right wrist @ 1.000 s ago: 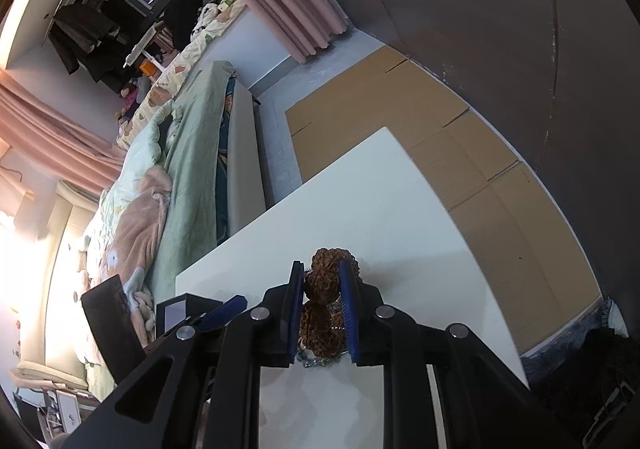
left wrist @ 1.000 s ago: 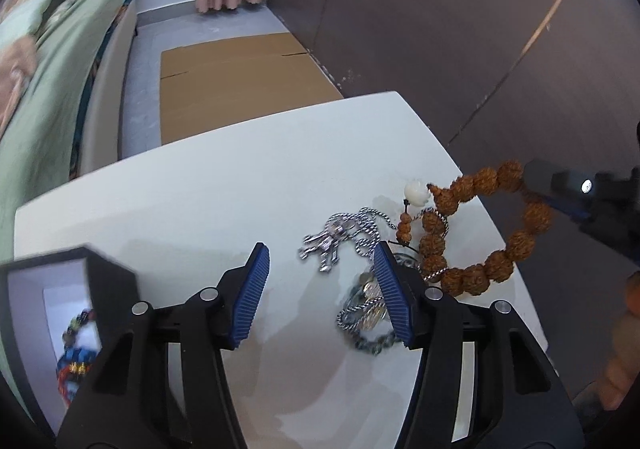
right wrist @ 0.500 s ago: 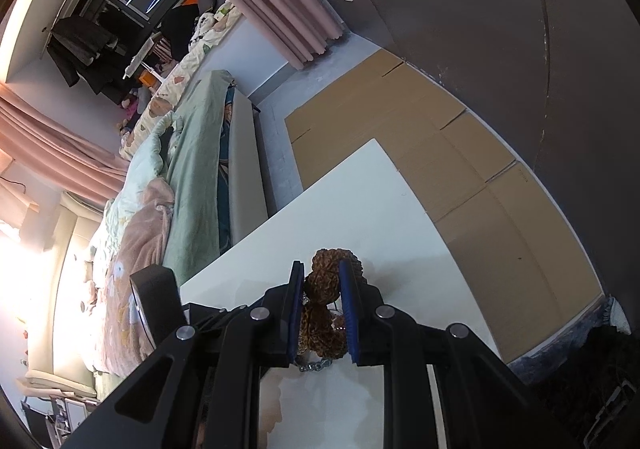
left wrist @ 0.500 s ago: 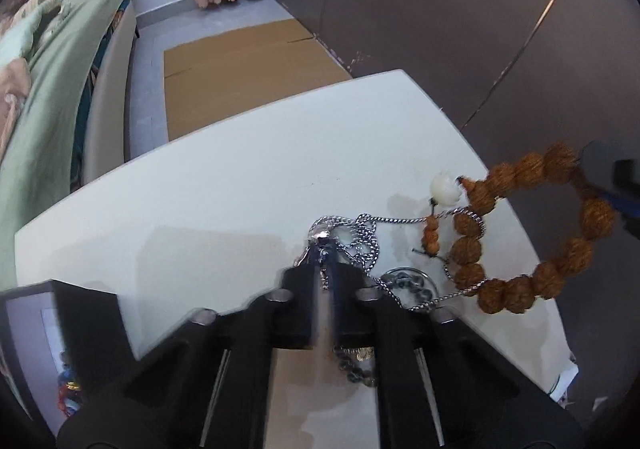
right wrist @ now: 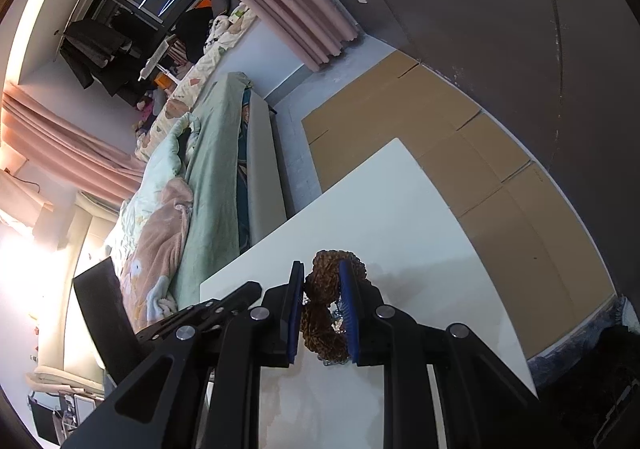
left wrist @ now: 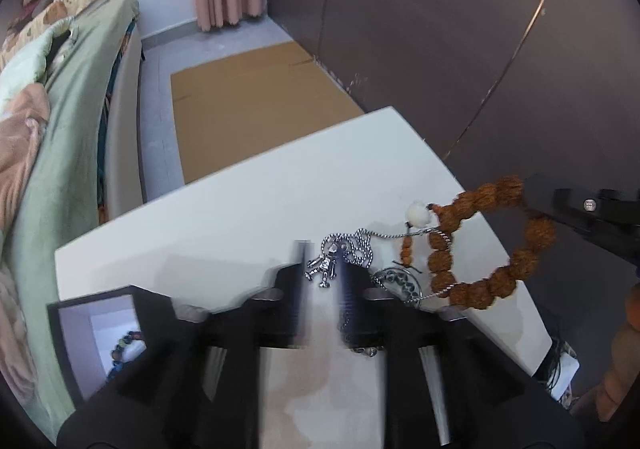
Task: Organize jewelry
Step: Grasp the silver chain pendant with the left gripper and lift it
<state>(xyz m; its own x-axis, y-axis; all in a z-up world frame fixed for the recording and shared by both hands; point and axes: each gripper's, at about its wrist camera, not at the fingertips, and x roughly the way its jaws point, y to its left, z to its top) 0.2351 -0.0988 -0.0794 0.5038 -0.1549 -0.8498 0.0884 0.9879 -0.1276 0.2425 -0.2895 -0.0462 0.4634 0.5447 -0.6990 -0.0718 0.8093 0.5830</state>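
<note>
My right gripper (right wrist: 322, 281) is shut on a brown bead bracelet (right wrist: 326, 313) and holds it above the white table (right wrist: 400, 209). In the left wrist view the bracelet (left wrist: 480, 249) hangs from the right gripper's tip, with a white bead (left wrist: 417, 213) and a silver chain caught on it. My left gripper (left wrist: 320, 269) is blurred with its jaws close together around the silver chain with a small figure pendant (left wrist: 328, 263). I cannot tell if it grips the chain. A second chain lies coiled at the right finger (left wrist: 396, 283).
An open black jewelry box (left wrist: 96, 325) with a coloured bead bracelet (left wrist: 124, 345) inside sits at the table's left. The box lid shows in the right wrist view (right wrist: 104, 313). A bed (left wrist: 60, 129) lies to the left, cardboard (left wrist: 248, 101) on the floor beyond.
My left gripper has closed from wide open to nearly shut around the silver pendant chain and moved forward. The right gripper has lifted the brown bracelet slightly, dragging the chain.
</note>
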